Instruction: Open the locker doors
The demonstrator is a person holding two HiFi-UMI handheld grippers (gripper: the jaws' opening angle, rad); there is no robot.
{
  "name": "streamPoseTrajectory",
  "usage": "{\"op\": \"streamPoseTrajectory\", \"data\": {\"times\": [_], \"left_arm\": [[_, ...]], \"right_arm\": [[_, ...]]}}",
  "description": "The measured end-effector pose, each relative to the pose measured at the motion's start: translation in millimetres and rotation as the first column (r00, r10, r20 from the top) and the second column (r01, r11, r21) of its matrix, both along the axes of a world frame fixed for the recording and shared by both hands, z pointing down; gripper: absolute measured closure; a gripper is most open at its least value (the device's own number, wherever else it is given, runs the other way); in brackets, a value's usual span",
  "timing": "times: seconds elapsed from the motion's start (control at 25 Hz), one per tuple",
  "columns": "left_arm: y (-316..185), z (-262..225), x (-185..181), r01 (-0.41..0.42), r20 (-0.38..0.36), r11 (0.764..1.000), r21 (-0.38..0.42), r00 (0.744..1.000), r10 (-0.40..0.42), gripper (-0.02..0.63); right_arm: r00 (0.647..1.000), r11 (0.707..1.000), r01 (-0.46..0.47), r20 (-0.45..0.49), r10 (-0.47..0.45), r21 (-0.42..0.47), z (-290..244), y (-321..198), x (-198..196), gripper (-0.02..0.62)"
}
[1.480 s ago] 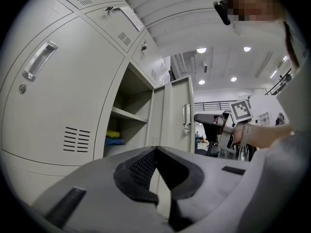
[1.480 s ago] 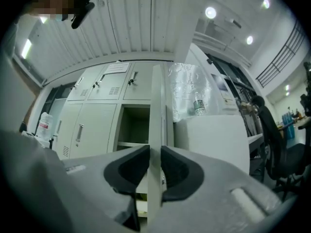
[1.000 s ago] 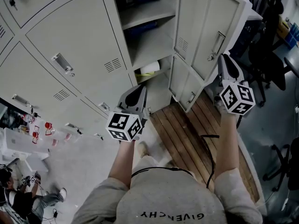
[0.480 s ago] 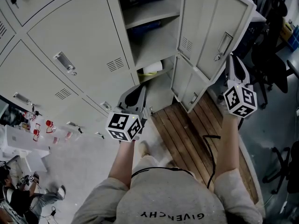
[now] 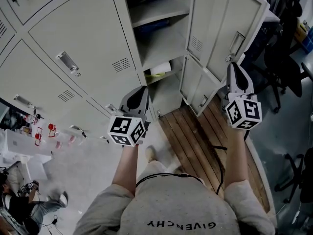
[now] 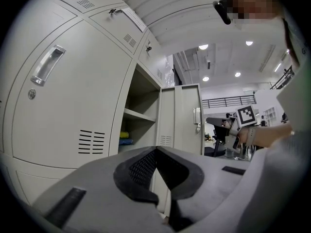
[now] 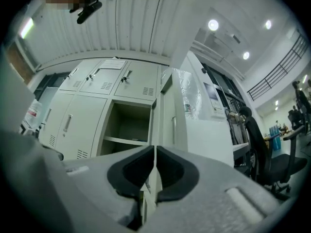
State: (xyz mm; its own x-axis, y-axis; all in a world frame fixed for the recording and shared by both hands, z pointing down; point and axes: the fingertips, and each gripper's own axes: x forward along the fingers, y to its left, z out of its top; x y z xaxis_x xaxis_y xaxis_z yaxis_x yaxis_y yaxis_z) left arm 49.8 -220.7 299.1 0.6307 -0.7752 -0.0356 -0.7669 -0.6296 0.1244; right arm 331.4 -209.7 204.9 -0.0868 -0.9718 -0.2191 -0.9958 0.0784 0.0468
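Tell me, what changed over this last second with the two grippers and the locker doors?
The right gripper eased slightly back and down from the handle of the open upper door, and its jaws have just been closing; they now meet with nothing between them. Nothing was grabbed. The left gripper stayed put, jaws shut, and the open lower door and the closed lockers look unchanged.

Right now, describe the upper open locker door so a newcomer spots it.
Find the pale grey metal locker bank; one column stands open. Two grey doors swing out to its right, and the target is the tall upper door with the silver handle. The doors leftward are shut; the open door below it is shorter.
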Motion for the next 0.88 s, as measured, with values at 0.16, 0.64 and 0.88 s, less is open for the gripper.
{"op": "streamPoseTrajectory", "data": {"times": [0.16,0.64,0.88], "left_arm": [[2,-2,-12,0.026,-0.003,1.0,0.01,1.0,-0.026,0.607],[32,13,-36,0.077,0.015,0.997,0.007,0.997,-0.077,0.607],[56,20,-44,0.099,0.038,0.995,0.009,0.994,-0.099,0.607]], "right_arm": [[0.997,0.996,0.076,-0.002,-0.077,-0.041,17,4,-19,0.592],[0.967,0.958,0.256,0.047,-0.252,-0.131,70,38,-77,0.592],[0.949,0.936,0.316,0.065,-0.31,-0.154,90,62,-98,0.592]]}}
